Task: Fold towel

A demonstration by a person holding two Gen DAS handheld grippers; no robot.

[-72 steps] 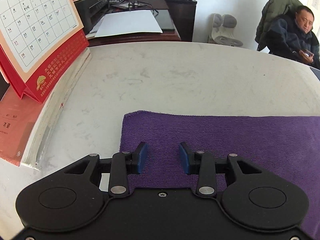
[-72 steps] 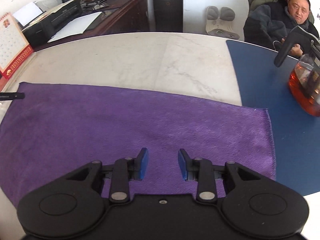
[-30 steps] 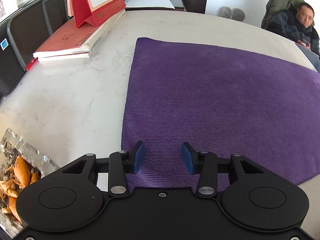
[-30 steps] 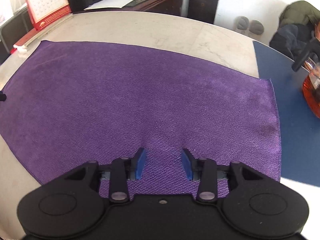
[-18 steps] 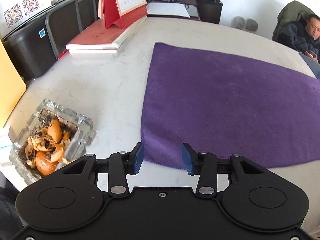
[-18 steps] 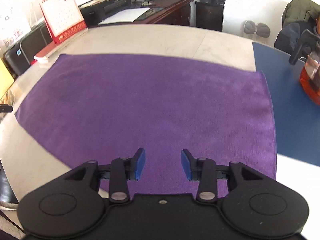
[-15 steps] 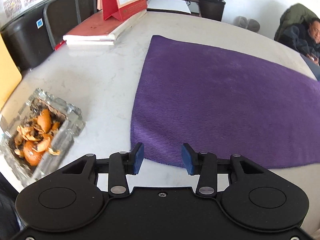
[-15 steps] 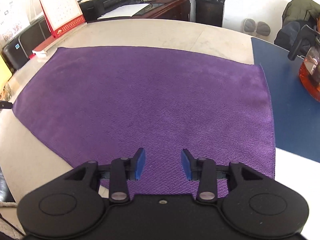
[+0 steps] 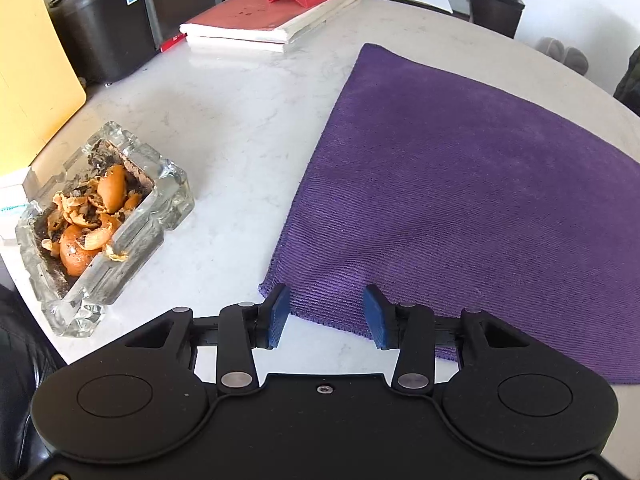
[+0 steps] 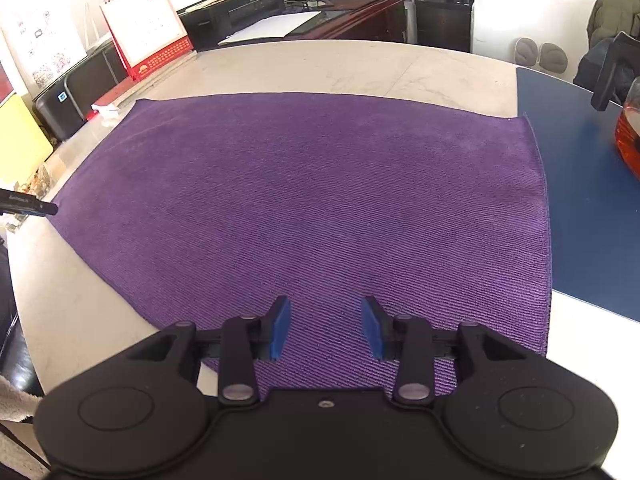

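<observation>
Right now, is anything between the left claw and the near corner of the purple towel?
Nothing visible is. The left claw is open just above the purple towel's near edge at its corner. The glass ashtray stands apart, off to the side.

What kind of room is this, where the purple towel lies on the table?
Most likely an office. A desk calendar stands on books at the table's far edge, a black printer sits on a dark wooden desk behind, and paper sheets lie there. The purple towel is spread flat on a marble-like table.
</observation>
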